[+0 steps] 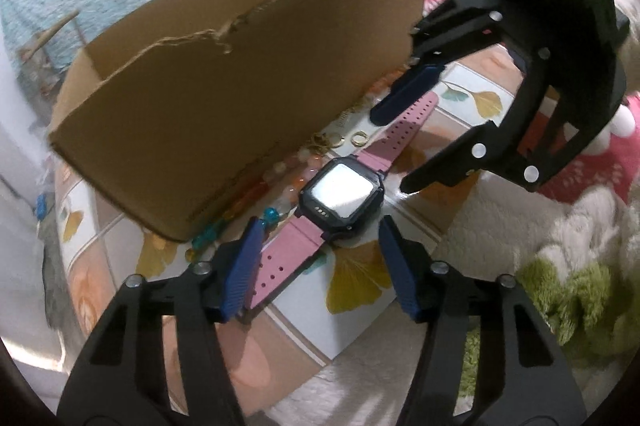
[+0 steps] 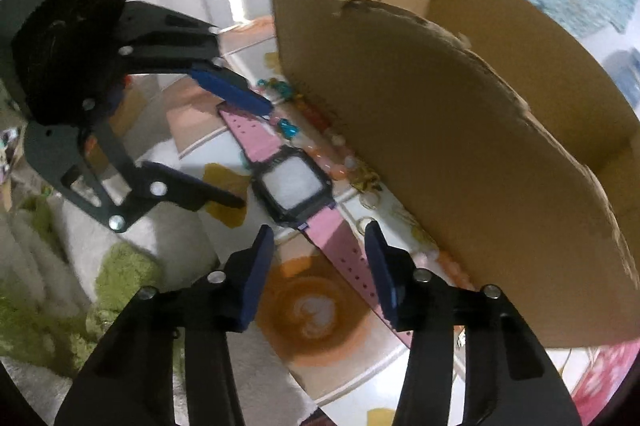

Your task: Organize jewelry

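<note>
A smartwatch [image 1: 342,195] with a dark case and pink strap lies flat on the patterned tabletop beside a torn cardboard box [image 1: 240,97]. My left gripper [image 1: 320,250] is open and straddles one strap end without its pads touching it. My right gripper [image 2: 320,246] is open over the other strap end of the watch [image 2: 296,187]; a gap shows beside each pad. Each gripper appears in the other's view: the right gripper [image 1: 400,145] and the left gripper [image 2: 248,153]. Coloured beads [image 1: 208,236] and gold rings [image 1: 360,137] lie along the foot of the box [image 2: 460,145].
The tabletop [image 1: 360,286] carries a print of yellow leaves and an orange swirl [image 2: 316,314]. A fluffy green and white fabric [image 1: 568,286] lies off the table's edge, with pink cloth [image 1: 608,161] behind it. The box wall stands close beside both grippers.
</note>
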Motion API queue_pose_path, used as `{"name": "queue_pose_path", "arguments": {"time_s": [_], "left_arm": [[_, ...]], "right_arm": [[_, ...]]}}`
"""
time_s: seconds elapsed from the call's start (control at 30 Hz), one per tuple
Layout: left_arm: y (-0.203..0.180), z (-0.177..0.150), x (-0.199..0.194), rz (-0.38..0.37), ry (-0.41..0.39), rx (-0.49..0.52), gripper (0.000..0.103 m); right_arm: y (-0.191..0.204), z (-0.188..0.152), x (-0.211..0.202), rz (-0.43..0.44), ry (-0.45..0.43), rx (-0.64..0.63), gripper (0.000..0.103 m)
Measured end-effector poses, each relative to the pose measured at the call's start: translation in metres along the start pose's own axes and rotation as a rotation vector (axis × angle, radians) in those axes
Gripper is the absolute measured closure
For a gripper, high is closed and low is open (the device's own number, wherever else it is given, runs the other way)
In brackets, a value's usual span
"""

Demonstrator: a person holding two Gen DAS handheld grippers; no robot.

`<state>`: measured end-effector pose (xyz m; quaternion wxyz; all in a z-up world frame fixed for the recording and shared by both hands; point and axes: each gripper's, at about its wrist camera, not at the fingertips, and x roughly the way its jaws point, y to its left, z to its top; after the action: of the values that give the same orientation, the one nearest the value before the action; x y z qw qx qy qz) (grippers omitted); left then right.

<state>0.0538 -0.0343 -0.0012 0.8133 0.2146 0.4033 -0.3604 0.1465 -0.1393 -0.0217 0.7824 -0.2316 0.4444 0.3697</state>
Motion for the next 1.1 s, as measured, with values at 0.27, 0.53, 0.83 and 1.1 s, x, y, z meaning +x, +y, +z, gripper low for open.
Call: {"name": "queue_pose_path", "arguments": {"time_s": [0.27, 0.53, 0.83, 1.1], "left_arm": [[-0.002, 0.006, 0.007, -0.04, 0.016, 0.059, 0.057], [0.007, 0.008, 0.01, -0.088, 0.061, 0.08, 0.057], [0.018, 0.013, 0.012, -0.131, 0.09, 0.108, 0.058], [0.011, 0.015, 0.001, -0.088, 0.066, 0.153, 0.062]], "right_arm": [[0.01, -0.001, 0.001, 0.008, 0.018, -0.108, 0.057], [0.008, -0.005, 0.004, 0.071, 0.033, -0.139, 0.059], [0.001, -0.01, -0.004, 0.108, 0.04, -0.143, 0.062], [-0.002, -0.007, -0.016, 0.086, 0.01, -0.118, 0.062]]}}
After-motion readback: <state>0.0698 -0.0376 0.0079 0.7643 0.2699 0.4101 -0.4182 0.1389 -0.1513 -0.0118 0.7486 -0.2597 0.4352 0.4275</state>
